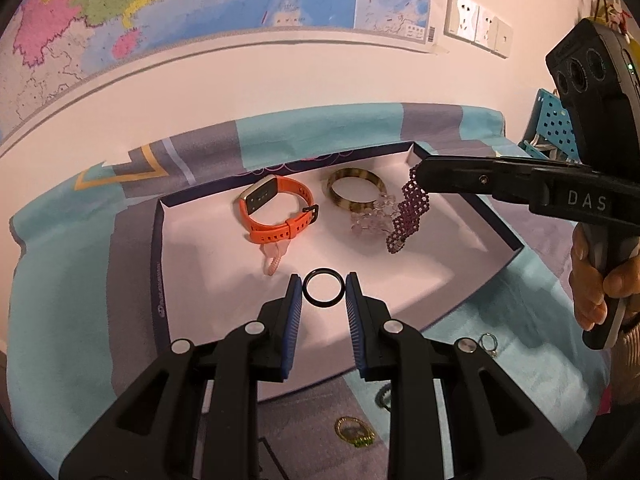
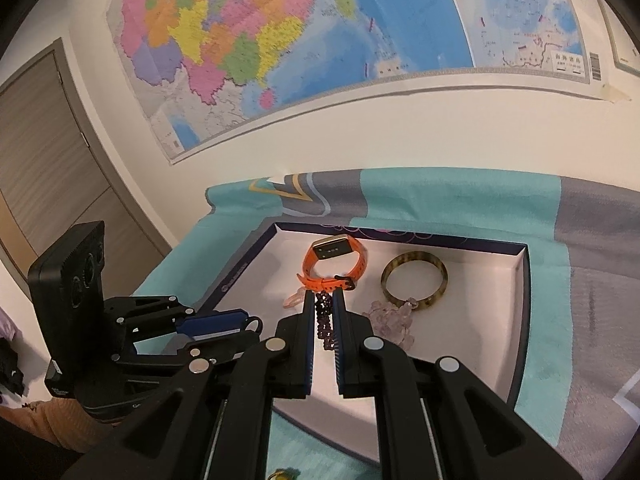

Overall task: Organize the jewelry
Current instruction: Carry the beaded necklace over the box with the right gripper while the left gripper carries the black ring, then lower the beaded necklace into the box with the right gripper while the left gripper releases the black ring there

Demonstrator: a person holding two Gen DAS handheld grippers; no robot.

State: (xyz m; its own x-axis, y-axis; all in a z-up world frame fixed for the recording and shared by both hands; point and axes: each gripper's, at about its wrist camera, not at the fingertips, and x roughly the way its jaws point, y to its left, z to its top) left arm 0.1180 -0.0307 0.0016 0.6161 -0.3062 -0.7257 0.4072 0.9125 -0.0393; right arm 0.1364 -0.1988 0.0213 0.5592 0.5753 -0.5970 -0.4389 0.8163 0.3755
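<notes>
A string of small dark purple beads, the beaded bracelet (image 1: pixel 408 216), is hanging limp and slightly twisted from the tips of the right gripper (image 2: pixel 324 304), whose blue-padded jaws are pinching its upper part while the loose end is dangling down over the white floor of the shallow box (image 1: pixel 192 264). In the left wrist view the strand is drooping just beside a pale clear crystal bracelet (image 1: pixel 370 218), and whether its lowest beads are touching the box floor cannot be told. Behind the crystals a mottled olive-brown bangle (image 2: pixel 414 282) is lying flat, and to its left an orange watch (image 1: pixel 276 210) is standing on its buckled strap with a small pink piece (image 1: pixel 274 260) lying beside it. A thin black ring (image 1: pixel 323 289) is sitting between the fingertips of the left gripper (image 1: pixel 323 294), whose jaws are standing spread to about the ring's width, each pad right at its outer edge; whether they are pressing on it cannot be told. The box is resting on a teal and grey cloth (image 2: pixel 460 196), where a pair of small metal rings (image 1: pixel 489 343) is lying outside the box, near its front edge.
</notes>
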